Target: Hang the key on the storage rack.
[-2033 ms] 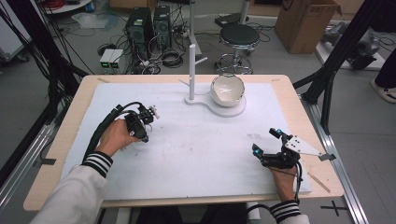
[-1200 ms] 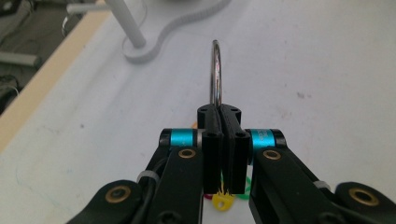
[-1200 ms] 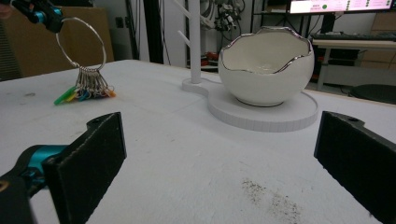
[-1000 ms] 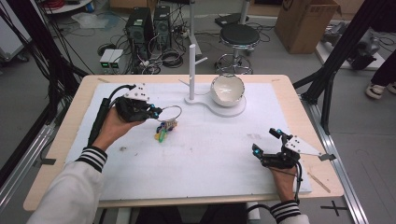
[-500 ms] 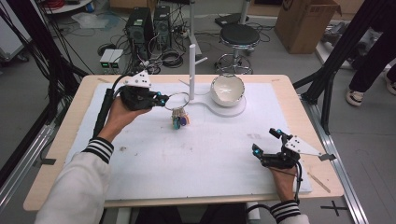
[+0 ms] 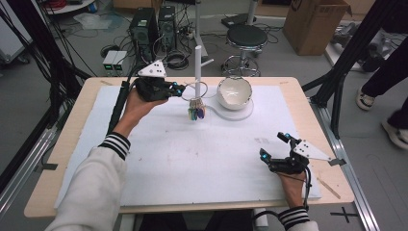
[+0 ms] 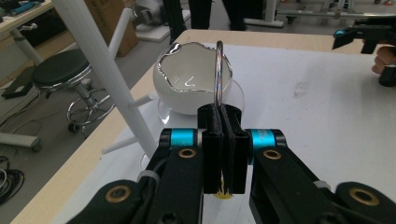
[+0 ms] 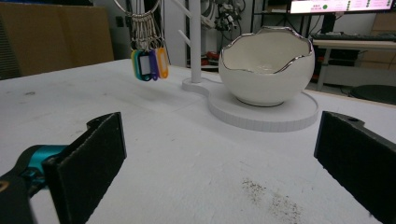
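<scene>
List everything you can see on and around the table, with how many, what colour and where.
Key ring: one, silver, clamped in the left gripper, held near the stand.
Key tags: several, yellow, green, blue, purple and orange, hanging from the ring.
Stand: one, white, post with pegs, far middle of the table.
Bowl: one, white eggshell shape with silver rim, on the stand's base.
Table mat: one, white, covering the table.
Stool: one, black, beyond the table.
Cardboard box: one, brown, far right floor.
Left gripper: black, shut.
Right gripper: black, open, near right.
</scene>
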